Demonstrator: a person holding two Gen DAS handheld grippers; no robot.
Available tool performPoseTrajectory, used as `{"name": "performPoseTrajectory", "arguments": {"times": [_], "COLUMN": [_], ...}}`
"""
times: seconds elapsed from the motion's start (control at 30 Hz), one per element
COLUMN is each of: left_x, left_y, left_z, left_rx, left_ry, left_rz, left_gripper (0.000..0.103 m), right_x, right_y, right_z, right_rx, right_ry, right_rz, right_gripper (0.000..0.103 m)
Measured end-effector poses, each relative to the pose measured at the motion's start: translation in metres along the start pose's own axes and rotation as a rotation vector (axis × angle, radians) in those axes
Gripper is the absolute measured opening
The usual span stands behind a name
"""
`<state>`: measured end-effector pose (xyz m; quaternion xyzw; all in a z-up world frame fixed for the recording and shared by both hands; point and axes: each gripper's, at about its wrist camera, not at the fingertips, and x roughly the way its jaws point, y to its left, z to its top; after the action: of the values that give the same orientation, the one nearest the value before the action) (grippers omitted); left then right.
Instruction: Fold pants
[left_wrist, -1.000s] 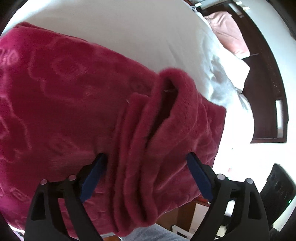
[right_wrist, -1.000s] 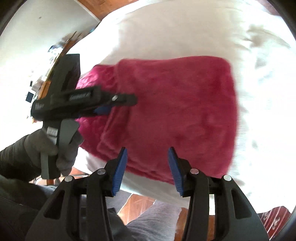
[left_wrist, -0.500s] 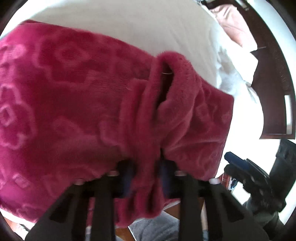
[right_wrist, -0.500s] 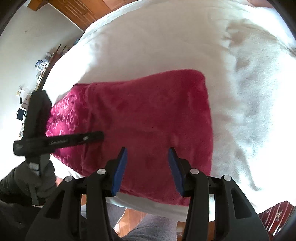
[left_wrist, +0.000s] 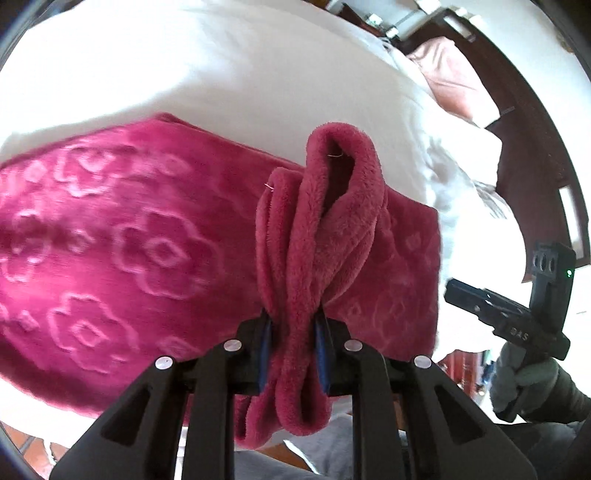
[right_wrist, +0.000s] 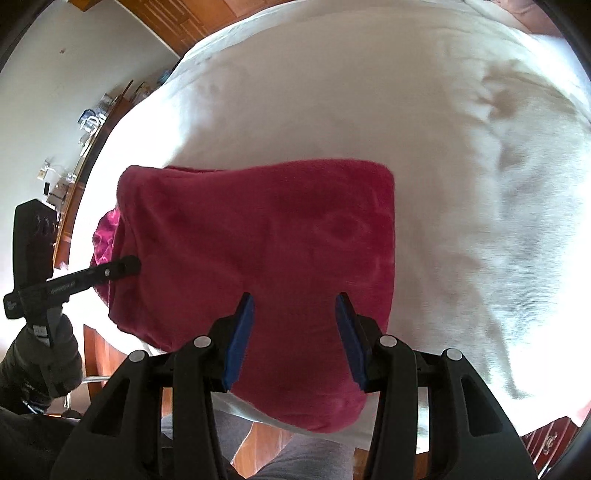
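- Left wrist view: the right hand-held gripper (left_wrist: 466, 296), seen at the right edge, carries pale raised letters on the side of its black body. They look like "DAS", possibly part of a longer word; the first letter is uncertain.
- Right wrist view: the left hand-held gripper (right_wrist: 130, 264), seen at the left edge, carries a line of pale lettering along its black side bar. Too small and blurred to read.
- Same view: a small white label with dark marks on the handle below that bar. Unreadable.
- No other text, number or sign can be made out in either view.
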<state>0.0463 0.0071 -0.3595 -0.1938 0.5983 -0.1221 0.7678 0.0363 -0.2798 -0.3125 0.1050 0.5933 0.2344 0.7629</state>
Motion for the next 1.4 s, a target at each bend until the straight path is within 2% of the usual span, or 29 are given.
{"name": "performPoseTrajectory", "arguments": {"times": [0.1,0.17,0.23,0.3,0.37,0.53,0.73,0.83,0.93,1.1,1.2,1.4], "left_x": [0.010,0.029,0.041,0.045,0.042,0.023,0.020,0.024,0.033,0.046,0.051,0.046], "left_y": [0.020,0.031,0.038,0.043,0.049,0.060,0.057,0.059,0.063,0.066,0.070,0.080], "left_z": [0.006,0.008,0.009,0.008,0.005,-0.014,-0.035,-0.041,-0.044,-0.047,-0.048,-0.048], "left_rx": [-0.040,-0.080,-0.117,-0.143,-0.155,-0.145,-0.156,-0.153,-0.158,-0.144,-0.134,-0.137], "left_ry": [-0.006,0.023,0.033,0.026,0.025,0.029,0.058,0.069,0.083,0.089,0.085,0.087], "left_rz": [0.024,0.058,0.080,0.085,0.085,0.098,0.097,0.110,0.121,0.142,0.141,0.110], "left_gripper": [0.024,0.031,0.048,0.052,0.053,0.055,0.055,0.055,0.056,0.057,0.057,0.057], "right_x": [0.011,0.028,0.044,0.050,0.046,0.034,0.065,0.087,0.112,0.146,0.158,0.156], "right_y": [0.006,0.009,0.007,0.007,0.013,0.049,0.104,0.126,0.140,0.144,0.142,0.140], "right_z": [0.002,0.007,0.010,0.013,0.017,0.039,0.062,0.071,0.081,0.094,0.093,0.093], "right_rx": [-0.015,-0.022,-0.015,0.000,-0.001,-0.083,-0.196,-0.244,-0.270,-0.297,-0.302,-0.281], "right_ry": [0.019,0.038,0.062,0.079,0.076,0.030,0.052,0.068,0.087,0.131,0.144,0.136], "right_rz": [0.003,-0.014,-0.053,-0.069,-0.063,0.019,0.064,0.053,0.006,-0.068,-0.090,-0.107], "right_gripper": [0.047,0.047,0.047,0.047,0.047,0.047,0.047,0.047,0.047,0.048,0.049,0.049]}}
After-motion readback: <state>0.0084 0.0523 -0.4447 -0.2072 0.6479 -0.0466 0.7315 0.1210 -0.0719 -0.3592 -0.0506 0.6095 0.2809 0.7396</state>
